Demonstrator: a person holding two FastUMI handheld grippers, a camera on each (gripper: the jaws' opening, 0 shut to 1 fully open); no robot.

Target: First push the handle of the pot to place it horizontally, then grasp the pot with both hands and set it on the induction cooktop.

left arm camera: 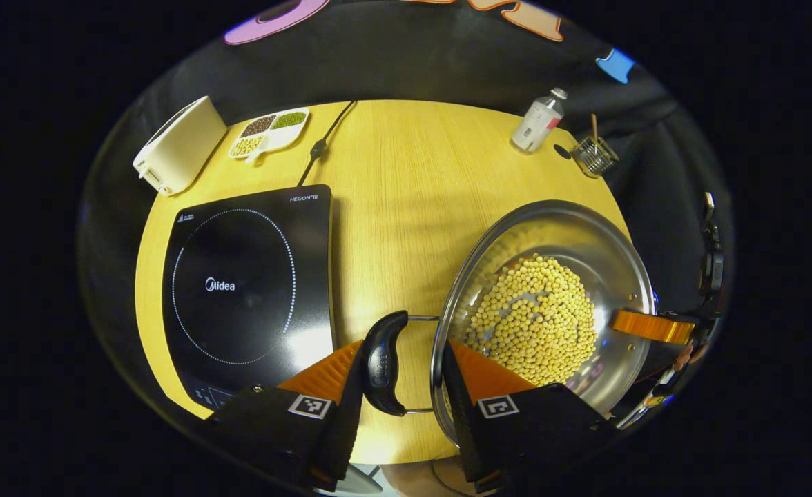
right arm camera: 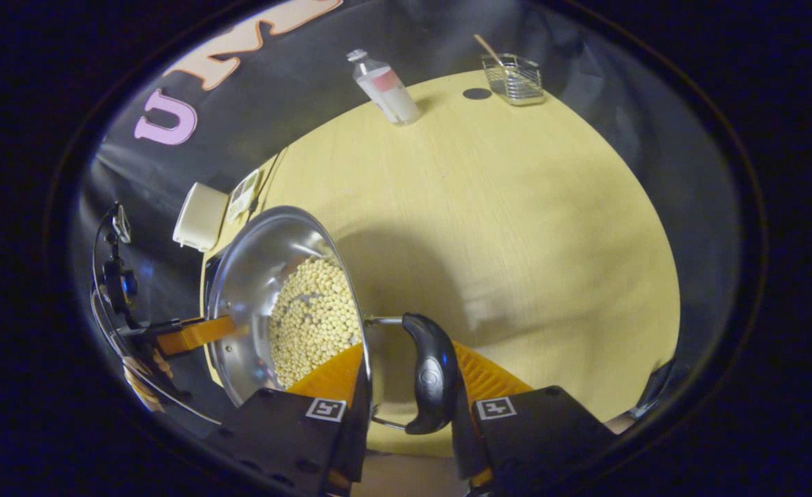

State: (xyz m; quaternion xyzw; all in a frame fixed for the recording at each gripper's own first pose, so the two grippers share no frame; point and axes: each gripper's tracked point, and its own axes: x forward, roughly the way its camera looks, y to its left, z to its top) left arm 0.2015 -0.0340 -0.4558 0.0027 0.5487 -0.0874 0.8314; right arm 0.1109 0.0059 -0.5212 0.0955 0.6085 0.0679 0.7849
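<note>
We saw the left gripper (left arm camera: pixel 402 376) straddling the pot's (left arm camera: pixel 585 241) black side handle (left arm camera: pixel 383 362), one finger outside it, the other inside the rim over the soybeans (left arm camera: pixel 534 321); contact unclear, so we could not tell whether it pinched. The induction cooktop (left arm camera: pixel 247 290) sat just left of that gripper on the wooden table (left arm camera: pixel 406 179), pot beside it, not on it. Ahead were a white box (left arm camera: pixel 179 145), divided bean dish (left arm camera: pixel 269 132), bottle (left arm camera: pixel 538 121) and wire basket (left arm camera: pixel 594 155).

The right gripper view gave the right gripper (right arm camera: pixel 406 386) around the opposite handle (right arm camera: pixel 433 373), fingers spread either side, grip likewise unclear. The cooktop there was hidden behind the steel bowl. Beyond it the other gripper's finger (right arm camera: pixel 195 333) reached the far rim, its body cut off and dim.
</note>
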